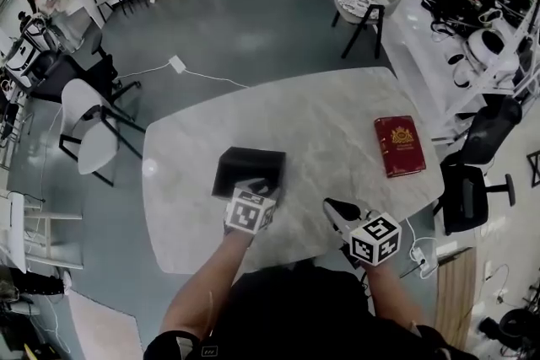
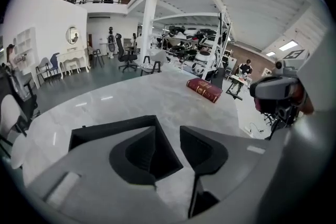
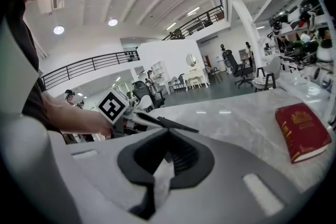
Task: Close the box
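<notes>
A pale marble table carries a black box and, well apart, a red book.

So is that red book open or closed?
Closed. The red book lies flat on the table with its decorated cover facing up, and no pages are spread.

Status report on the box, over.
Left hand-held gripper open, at black box corner. Right hand-held gripper shut, empty, off it. Red book well aside, nothing in the way.
</notes>
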`<state>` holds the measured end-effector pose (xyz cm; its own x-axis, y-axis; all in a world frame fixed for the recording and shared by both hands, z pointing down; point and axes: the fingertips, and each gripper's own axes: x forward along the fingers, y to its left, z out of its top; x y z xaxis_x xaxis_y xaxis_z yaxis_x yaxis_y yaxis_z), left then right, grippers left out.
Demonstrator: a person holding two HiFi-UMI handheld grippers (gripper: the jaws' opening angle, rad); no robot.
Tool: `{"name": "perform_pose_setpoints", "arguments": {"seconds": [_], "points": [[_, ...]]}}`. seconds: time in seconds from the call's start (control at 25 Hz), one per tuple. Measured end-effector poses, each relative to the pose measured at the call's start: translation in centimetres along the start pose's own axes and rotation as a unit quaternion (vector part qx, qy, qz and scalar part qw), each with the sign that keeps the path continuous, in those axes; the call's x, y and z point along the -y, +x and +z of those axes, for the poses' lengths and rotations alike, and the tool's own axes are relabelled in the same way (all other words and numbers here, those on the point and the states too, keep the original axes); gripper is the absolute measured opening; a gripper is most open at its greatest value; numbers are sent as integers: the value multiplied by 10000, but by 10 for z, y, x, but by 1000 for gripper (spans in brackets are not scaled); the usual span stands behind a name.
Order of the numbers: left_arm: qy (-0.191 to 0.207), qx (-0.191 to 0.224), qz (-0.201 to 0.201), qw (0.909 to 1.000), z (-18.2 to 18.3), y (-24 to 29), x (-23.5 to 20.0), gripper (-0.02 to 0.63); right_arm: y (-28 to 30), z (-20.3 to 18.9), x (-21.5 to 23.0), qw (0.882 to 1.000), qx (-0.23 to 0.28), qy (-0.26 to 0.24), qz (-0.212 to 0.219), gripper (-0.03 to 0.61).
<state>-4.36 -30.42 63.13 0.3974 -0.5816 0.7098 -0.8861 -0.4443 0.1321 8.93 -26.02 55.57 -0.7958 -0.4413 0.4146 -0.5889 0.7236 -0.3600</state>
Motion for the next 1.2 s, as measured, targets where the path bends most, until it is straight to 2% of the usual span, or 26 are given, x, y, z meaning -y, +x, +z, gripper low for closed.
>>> {"name": "perform_pose_setpoints", "arguments": {"seconds": [0.2,0.36,0.52,0.68,0.8,0.96,1.04,1.2], "points": [[233,-450,-143,9986,-15,27,5,190,0,-11,3,9997,-112,163,-163,3],[527,-1008,-152,9934,-38,51,5,193,0,-15,9,9992,-159,251,-284,3],[1052,-1400,-144,9844,-47,61,9,175,1,-19,11,9988,-199,300,-327,3],[1258,-1505,-294,9801,-50,61,12,150,4,-20,14,9986,-208,363,-331,3],[1642,-1654,-352,9718,-57,56,10,143,8,-19,12,9985,-207,413,-292,3],[2319,-1851,-293,9545,-68,47,1,126,15,-16,11,9987,-211,415,-218,3],[2400,-1887,-292,9518,-75,41,-7,110,20,-15,10,9987,-223,427,-157,3],[2166,-1926,-235,9568,-93,21,-28,63,37,-12,6,9986,-279,450,-14,3]]}}
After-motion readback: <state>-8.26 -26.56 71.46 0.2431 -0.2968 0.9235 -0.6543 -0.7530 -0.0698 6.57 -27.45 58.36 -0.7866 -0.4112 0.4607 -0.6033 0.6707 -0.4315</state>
